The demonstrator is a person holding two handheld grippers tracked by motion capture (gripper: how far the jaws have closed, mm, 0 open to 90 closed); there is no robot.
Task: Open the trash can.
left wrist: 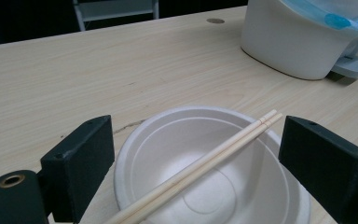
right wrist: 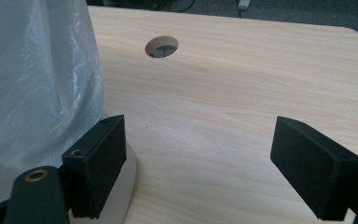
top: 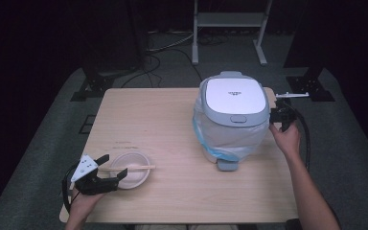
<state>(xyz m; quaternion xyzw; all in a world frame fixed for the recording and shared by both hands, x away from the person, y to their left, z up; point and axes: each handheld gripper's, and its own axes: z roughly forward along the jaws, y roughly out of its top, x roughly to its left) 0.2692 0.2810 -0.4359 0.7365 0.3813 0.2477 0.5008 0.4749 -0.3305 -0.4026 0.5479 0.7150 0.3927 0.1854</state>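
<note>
Table evenly lit, surroundings dark, jaws blurred.

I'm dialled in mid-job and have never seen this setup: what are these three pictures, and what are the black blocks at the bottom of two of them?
A person works with a hand-held tool in each hand; each tool ends in two black fingers. The high view looks down on the wooden table. There the left gripper sits by a white bowl with a pair of chopsticks laid across its rim, and the right gripper is beside a white lidded bin lined with a plastic bag. The other two pictures come from cameras riding on the tools, so the black blocks are each tool's own fingers. The left gripper view has the bowl between its open fingers; the right gripper view has the bin's bag at its left. Both are open and hold nothing.
</note>
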